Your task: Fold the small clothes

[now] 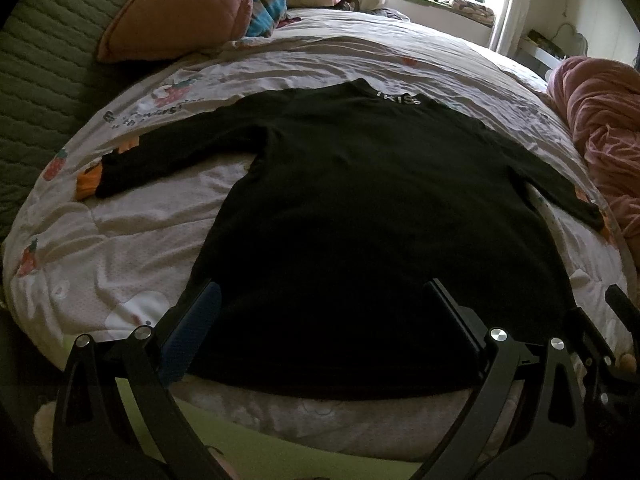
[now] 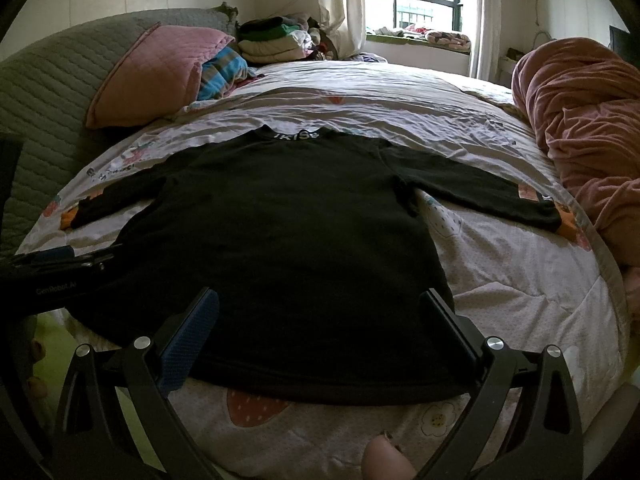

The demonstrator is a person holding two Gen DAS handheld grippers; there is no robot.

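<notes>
Left wrist view: the left claw (image 1: 320, 320) gapes wide, holding nothing, poised at the hem of a black long-sleeved shirt (image 1: 360, 208) spread flat mid-frame on the bed's strawberry-print quilt (image 1: 120, 240).

Right wrist view: the right claw (image 2: 320, 328) is likewise wide open and empty over the shirt's (image 2: 288, 232) lower hem; a pink pillow (image 2: 160, 68) sits upper left.

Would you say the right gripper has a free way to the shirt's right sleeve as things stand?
Probably yes: the right gripper is open over the hem of the black shirt, and the right sleeve lies flat, uncovered, on the quilt.
</notes>
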